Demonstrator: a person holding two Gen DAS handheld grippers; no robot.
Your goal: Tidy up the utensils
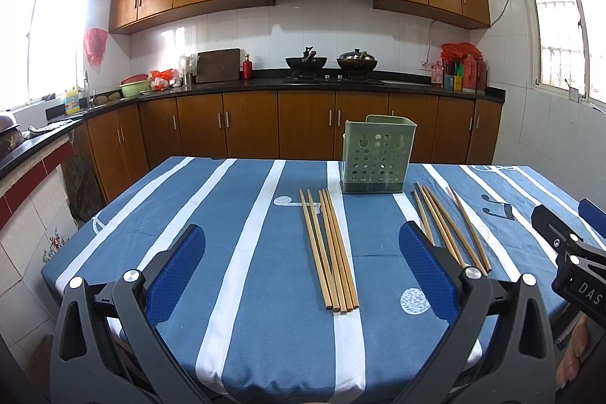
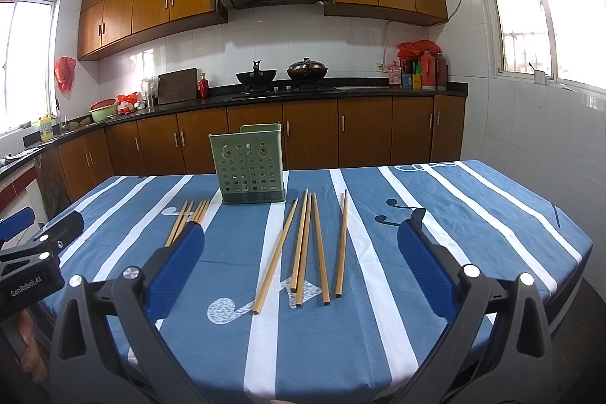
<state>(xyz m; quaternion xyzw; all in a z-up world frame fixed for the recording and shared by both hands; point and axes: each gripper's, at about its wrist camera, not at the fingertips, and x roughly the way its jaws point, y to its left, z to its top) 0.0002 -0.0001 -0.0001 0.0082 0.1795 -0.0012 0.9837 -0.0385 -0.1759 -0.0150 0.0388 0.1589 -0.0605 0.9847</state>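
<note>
Both tools, left point(image 1: 303, 260) and right point(image 2: 299, 260), are hovering wide apart, gripping nothing. Chopsticks point(image 1: 329, 252) are lying loose on the worktop point(image 1: 242, 347). Thin sticks risk rolling or slipping, or tipping the holder point(image 1: 377, 156).

Ten chopsticks point(image 1: 333, 252), one holder point(image 1: 375, 156)

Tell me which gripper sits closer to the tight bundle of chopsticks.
Left. The left gripper is open directly in front of the tight bundle of chopsticks, which lies between its fingers. The right gripper is off to the bundle's right, facing the spread chopsticks.
</note>
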